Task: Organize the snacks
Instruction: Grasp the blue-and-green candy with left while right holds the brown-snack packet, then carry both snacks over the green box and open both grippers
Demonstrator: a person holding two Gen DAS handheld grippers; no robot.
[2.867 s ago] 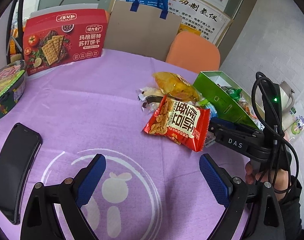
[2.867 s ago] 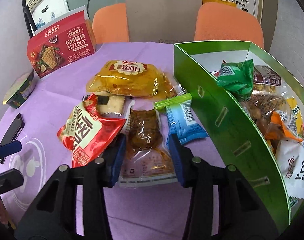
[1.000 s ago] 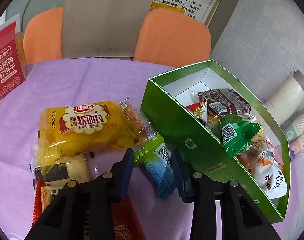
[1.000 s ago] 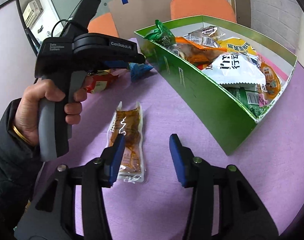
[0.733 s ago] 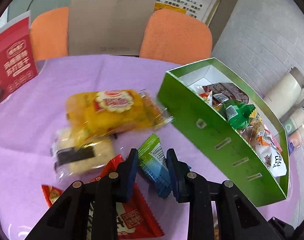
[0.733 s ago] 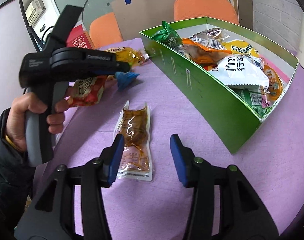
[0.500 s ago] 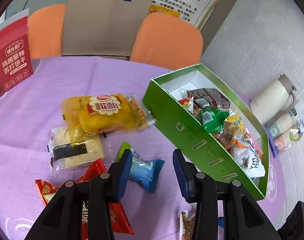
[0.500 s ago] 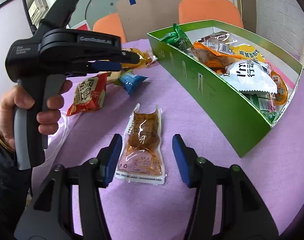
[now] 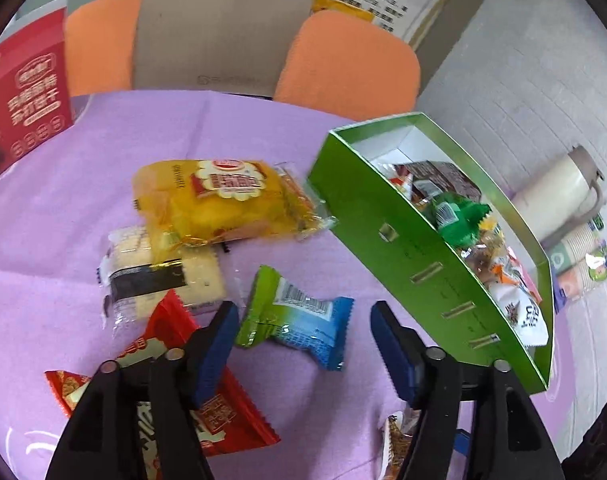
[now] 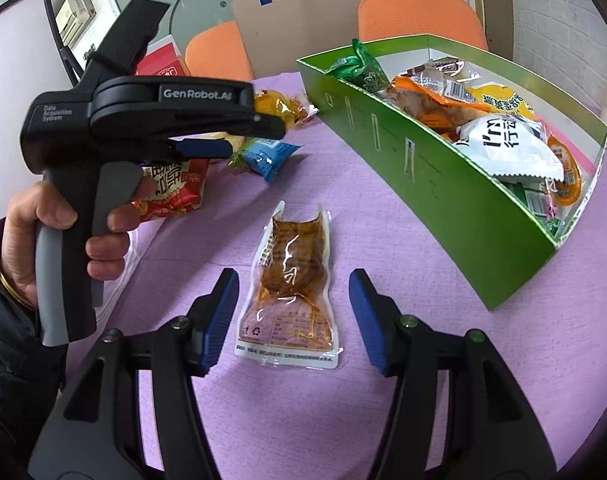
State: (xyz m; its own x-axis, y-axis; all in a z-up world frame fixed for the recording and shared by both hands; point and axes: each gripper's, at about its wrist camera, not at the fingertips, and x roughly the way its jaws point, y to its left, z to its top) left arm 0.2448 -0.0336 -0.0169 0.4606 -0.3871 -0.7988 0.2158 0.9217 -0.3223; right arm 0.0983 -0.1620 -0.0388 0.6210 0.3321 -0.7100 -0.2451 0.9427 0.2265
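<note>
Left of the green box, on the purple cloth, I've got the blue-green candy pack just ahead of the left gripper, jaws spread & empty, pack's long axis lying crosswise between them. Right gripper also open, over the clear pouch.

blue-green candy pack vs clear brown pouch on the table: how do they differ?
The blue-green candy pack is opaque with a barcode; the clear brown pouch shows its brown contents. The pack is short and puffy with crimped ends, the pouch long and flat. The pack lies ahead of the open left claw, the pouch ahead of the open right claw. Both lie loose on the purple tablecloth, outside the green box.
</note>
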